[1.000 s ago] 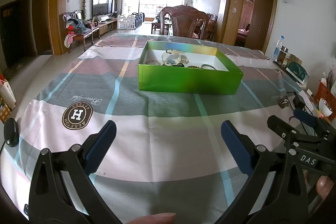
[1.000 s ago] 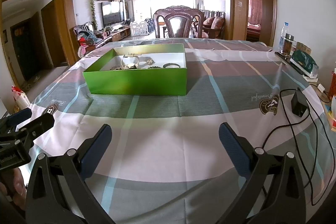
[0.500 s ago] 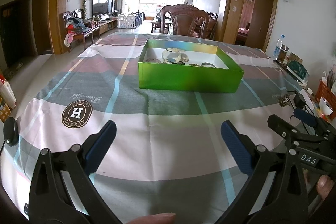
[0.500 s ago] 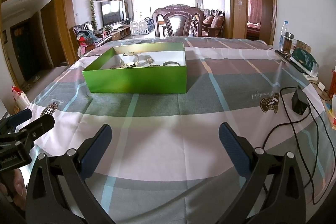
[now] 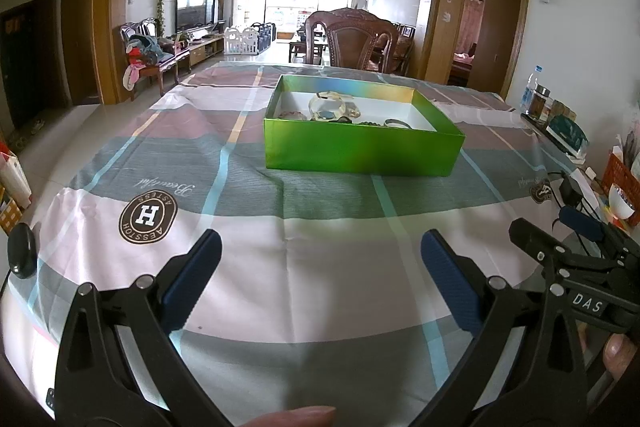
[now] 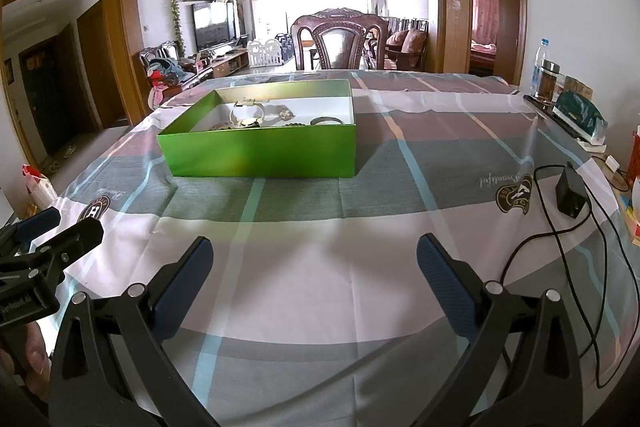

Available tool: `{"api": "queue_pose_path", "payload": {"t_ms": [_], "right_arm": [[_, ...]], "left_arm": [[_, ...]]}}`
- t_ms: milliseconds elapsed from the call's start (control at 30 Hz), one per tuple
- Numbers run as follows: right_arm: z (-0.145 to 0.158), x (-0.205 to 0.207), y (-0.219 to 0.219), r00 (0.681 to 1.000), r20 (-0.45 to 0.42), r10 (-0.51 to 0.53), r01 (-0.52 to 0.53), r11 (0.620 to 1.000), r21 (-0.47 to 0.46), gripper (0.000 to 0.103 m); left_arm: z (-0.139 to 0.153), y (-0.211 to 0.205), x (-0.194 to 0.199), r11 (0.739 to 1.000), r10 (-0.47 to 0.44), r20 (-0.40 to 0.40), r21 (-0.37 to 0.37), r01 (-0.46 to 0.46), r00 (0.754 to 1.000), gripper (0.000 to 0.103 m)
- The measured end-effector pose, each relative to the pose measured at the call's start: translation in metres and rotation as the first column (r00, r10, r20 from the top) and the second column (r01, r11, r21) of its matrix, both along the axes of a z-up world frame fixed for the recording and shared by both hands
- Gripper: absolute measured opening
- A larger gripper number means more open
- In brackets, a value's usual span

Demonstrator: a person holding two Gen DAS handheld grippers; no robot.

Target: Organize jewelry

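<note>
Lying at the far left edge of the left wrist view, a black rounded object rests on the plaid tablecloth, with a round brown H logo printed just right of it. Lower centre, the left gripper hangs above the cloth, its blue-padded fingers spread wide with nothing between them. Above it, in the middle of the frame, stands the green box, open-topped, holding the jewelry: a pale bangle, a dark bead string and a metal ring on its white floor. At the lower right edge the right gripper's black frame shows, marked DAS.

In the right wrist view, the other tool's frame sits at the left edge. The green box lies upper left of centre, the jewelry inside it near the left end, a metal bangle towards its right end. The right gripper fills the lower centre, fingers wide apart and bare, well short of the box. At right, a black adapter and its cable trail over the cloth.
</note>
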State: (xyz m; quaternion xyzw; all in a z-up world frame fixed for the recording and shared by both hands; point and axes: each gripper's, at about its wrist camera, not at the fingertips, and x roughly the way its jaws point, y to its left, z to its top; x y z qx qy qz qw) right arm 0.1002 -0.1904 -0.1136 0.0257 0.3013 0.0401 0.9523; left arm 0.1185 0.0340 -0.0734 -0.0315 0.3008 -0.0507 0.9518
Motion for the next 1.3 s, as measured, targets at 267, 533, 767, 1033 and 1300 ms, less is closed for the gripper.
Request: {"api": "queue_pose_path", "payload": {"t_ms": [267, 533, 767, 1033, 1300], "right_arm": [[-0.0010, -0.0005, 0.0008, 1.000, -0.002, -0.001, 0.001, 1.000, 0.000, 0.099], [-0.0043, -0.0009, 0.0022, 1.000, -0.005, 0.001, -0.001, 1.000, 0.004, 0.099], [-0.0047, -0.0018, 0.0020, 1.000, -0.002, 0.001, -0.001, 1.000, 0.004, 0.099], [-0.0041, -0.0018, 0.0016, 1.000, -0.002, 0.001, -0.001, 1.000, 0.003, 0.099], [-0.0043, -0.0017, 0.0017, 1.000, -0.003, 0.002, -0.002, 1.000, 0.002, 0.099]], "left_arm": [[0.0004, 0.0001, -0.0006, 1.000, 0.000, 0.001, -0.001, 0.000, 1.000, 0.099], [0.0002, 0.0000, -0.0006, 1.000, 0.000, 0.000, 0.000, 0.000, 1.000, 0.099], [0.0001, -0.0002, -0.0008, 1.000, 0.001, 0.000, 0.000, -0.001, 1.000, 0.099], [-0.0005, 0.0000, -0.0006, 1.000, -0.002, -0.001, 0.003, 0.002, 1.000, 0.099], [-0.0011, -0.0007, -0.0006, 1.000, -0.003, -0.003, 0.005, 0.003, 1.000, 0.099]]}}
